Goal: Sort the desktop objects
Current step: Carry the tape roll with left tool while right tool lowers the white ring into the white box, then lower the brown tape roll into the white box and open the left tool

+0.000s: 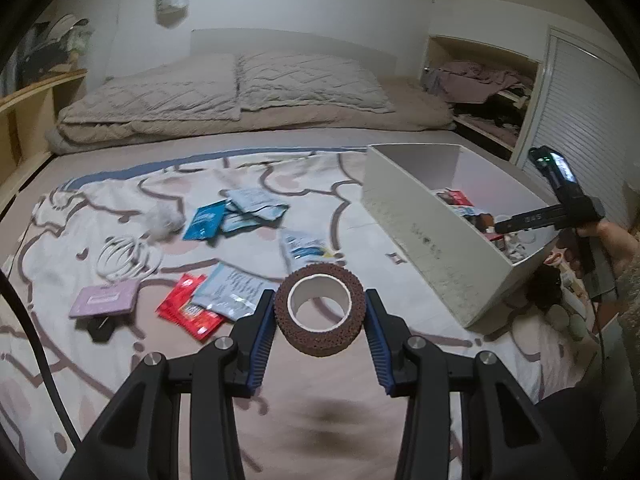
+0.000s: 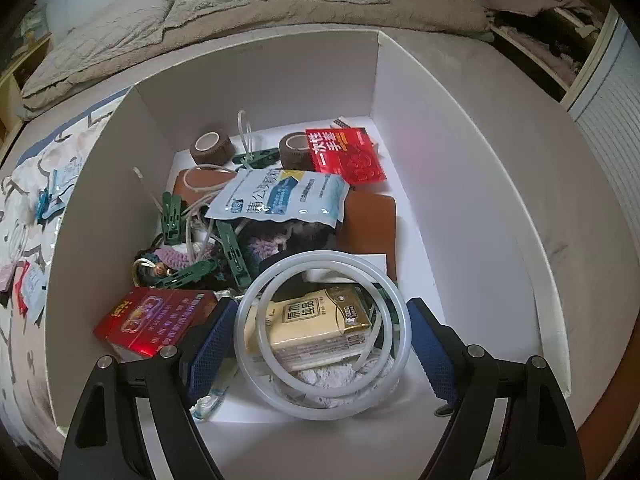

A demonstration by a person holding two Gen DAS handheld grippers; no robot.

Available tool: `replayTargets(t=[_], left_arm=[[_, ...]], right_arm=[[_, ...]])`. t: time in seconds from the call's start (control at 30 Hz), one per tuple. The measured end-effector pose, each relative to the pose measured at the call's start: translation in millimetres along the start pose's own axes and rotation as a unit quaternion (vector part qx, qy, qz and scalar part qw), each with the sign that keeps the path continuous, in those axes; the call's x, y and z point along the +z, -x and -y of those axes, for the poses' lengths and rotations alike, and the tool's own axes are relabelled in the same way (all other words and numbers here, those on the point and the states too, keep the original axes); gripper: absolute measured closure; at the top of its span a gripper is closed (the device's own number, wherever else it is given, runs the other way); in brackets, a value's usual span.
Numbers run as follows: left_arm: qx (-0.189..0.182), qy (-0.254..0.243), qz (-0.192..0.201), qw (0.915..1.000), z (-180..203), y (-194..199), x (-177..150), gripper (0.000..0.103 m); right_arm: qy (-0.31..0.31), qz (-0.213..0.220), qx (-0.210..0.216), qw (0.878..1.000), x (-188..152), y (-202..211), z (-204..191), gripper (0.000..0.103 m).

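Brown tape roll (image 1: pixel 320 312) between left fingers (image 1: pixel 262 344); its core hole faces up.

In the right wrist view, a yellow tissue pack (image 2: pixel 316 326) is showing "原木纸品", and a red packet (image 2: pixel 346 156) is displaying "一次性手套". The pale blue pouch (image 2: pixel 280 196) is carrying large characters too blurred to read surely.

box (image 2: pixel 460 152) far-right floor: bare | left, near side: clutter (image 2: pixel 224 240)
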State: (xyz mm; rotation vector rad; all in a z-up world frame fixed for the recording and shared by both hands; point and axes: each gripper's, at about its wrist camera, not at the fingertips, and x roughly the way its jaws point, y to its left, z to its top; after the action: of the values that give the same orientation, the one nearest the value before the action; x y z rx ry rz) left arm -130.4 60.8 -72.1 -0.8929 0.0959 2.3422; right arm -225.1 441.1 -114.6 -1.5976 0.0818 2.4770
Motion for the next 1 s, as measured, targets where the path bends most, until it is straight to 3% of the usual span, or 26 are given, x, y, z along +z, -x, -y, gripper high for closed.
replayTargets(t=[0.43,0.53,0.67,1.0], left_arm=[[-0.057,-0.003,0.005,0.9984,50.3,-21.4,34.8,0.060],[-0.069,-0.006,0.005,0.9976,63.1,-28.9,43.0,0.060],[-0.082,-0.012,0.004,0.9966,82.9,-36.9,52.7,0.060],[-0.099,-0.026,-0.009,0.9947,126.4,-66.6,78.3,0.060]], right_arm=[[-0.008,0.003,0.052,0.999,-2.8,0.1,11.5,0.018],[0.001,0.007,0.061,0.998,-5.5,3.3,10.6,0.010],[0.017,0.014,0.064,0.998,-6.6,5.7,7.0,0.009],[0.057,0.106,0.071,0.990,-17.4,46.8,4.5,0.009]])
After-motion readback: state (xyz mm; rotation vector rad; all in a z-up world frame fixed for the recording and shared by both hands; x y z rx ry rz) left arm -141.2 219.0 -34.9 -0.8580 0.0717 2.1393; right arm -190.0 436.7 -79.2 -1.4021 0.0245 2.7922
